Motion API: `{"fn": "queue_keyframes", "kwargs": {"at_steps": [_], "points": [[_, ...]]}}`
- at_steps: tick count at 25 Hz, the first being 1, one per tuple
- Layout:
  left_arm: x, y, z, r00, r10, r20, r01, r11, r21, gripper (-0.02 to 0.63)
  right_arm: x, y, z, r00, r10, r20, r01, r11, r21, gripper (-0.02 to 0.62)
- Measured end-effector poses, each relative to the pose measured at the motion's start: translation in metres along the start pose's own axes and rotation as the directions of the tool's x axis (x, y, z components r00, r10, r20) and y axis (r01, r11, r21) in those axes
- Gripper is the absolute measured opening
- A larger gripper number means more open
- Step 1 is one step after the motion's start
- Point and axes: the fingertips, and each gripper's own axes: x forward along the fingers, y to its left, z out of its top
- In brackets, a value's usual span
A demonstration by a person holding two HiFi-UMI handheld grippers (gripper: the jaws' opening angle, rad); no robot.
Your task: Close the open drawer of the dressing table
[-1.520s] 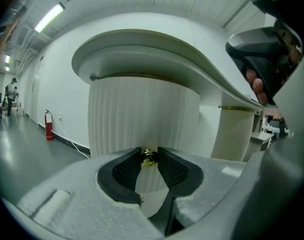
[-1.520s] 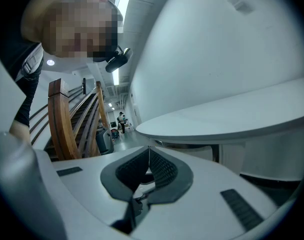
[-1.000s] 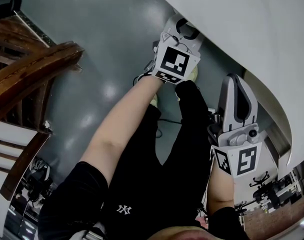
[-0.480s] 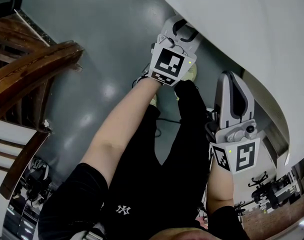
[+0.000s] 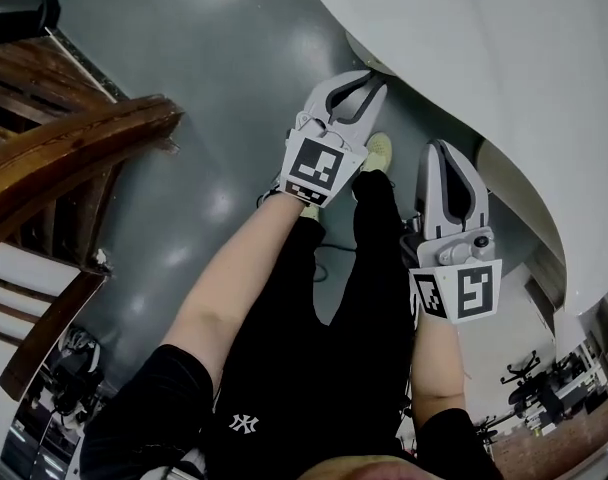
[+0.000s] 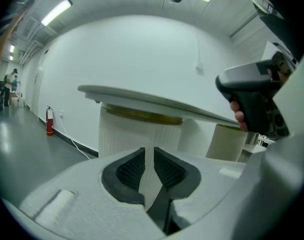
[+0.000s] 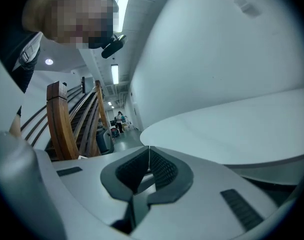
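Observation:
The white dressing table [image 5: 504, 58] fills the top right of the head view, its rounded top edge curving over both grippers. My left gripper [image 5: 367, 81] hangs just short of that edge; its jaws are closing, with a narrow gap and nothing between them. Through that gap the left gripper view shows the table's top [image 6: 152, 104] and ribbed white pedestal [image 6: 137, 134]. My right gripper [image 5: 450, 153] floats beside the table's lower curve, tips touching, holding nothing; the table top [image 7: 232, 134] lies ahead of it. I cannot make out any drawer front.
A dark wooden chair [image 5: 74, 158] stands at the left on the grey floor [image 5: 214, 58], and shows again as the curved wooden chair back [image 7: 67, 129]. My own legs and a pale shoe [image 5: 377, 151] are below the grippers. A red fire extinguisher [image 6: 49, 126] sits by the far wall.
Both grippers have drawn back from under the table's edge and risen. The left one moved more, and its jaws have narrowed.

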Motion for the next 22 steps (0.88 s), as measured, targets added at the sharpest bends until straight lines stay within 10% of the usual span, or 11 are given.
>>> {"fn": "queue_keyframes", "kwargs": {"at_steps": [22], "points": [[-0.149, -0.08, 0.219, 0.995, -0.073, 0.075, 0.07, 0.997, 0.045, 0.01, -0.063, 0.076, 0.15, 0.996, -0.053, 0.078, 0.056, 0.997, -0.043, 0.015]]}}
